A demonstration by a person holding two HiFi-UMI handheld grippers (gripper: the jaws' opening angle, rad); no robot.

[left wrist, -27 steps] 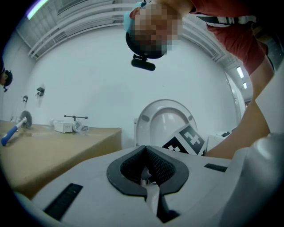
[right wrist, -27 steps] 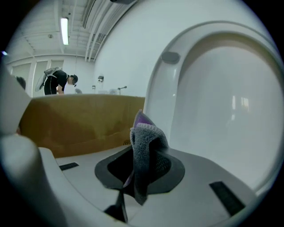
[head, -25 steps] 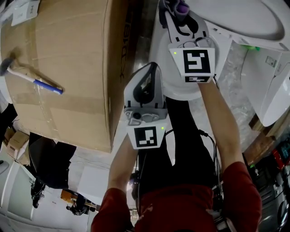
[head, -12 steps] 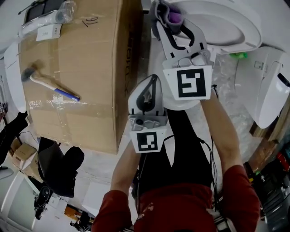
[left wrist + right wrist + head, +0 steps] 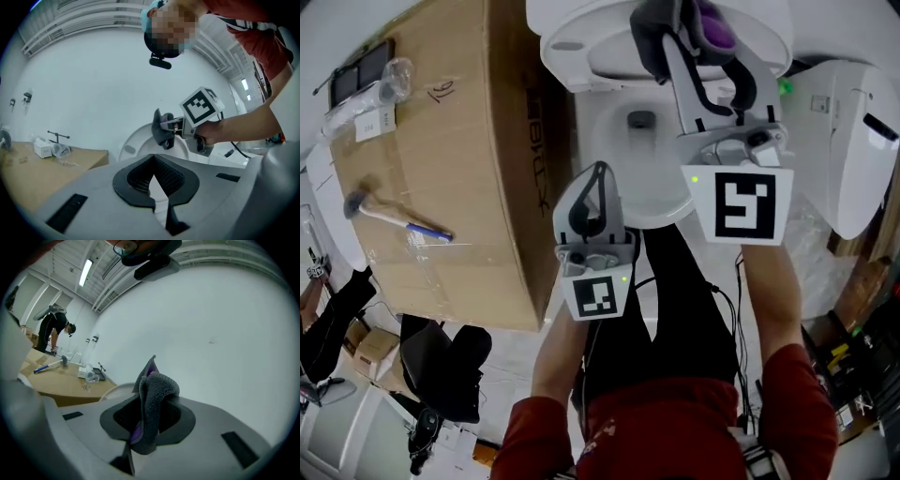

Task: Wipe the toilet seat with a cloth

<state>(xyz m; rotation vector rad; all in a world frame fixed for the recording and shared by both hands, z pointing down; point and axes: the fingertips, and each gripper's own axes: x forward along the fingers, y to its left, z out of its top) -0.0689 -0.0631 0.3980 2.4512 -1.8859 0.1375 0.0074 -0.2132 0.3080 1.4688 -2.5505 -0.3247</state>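
A bunched grey-purple cloth (image 5: 712,23) is gripped in the right gripper (image 5: 698,42)'s fingers at the frame's top, above the toilet (image 5: 581,33). The left gripper (image 5: 598,183)'s fingers are closed and empty. A cardboard box (image 5: 459,169) stands at left.

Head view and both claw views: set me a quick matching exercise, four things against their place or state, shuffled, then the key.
Things:
1. cloth
2. hammer
3. left claw
4. toilet bowl

Place or state:
A. lying on top of the cardboard box
B. shut, with nothing between its jaws
C. pinched in the right claw
D. white, standing right beside the cardboard box

Pairs: 1-C, 2-A, 3-B, 4-D
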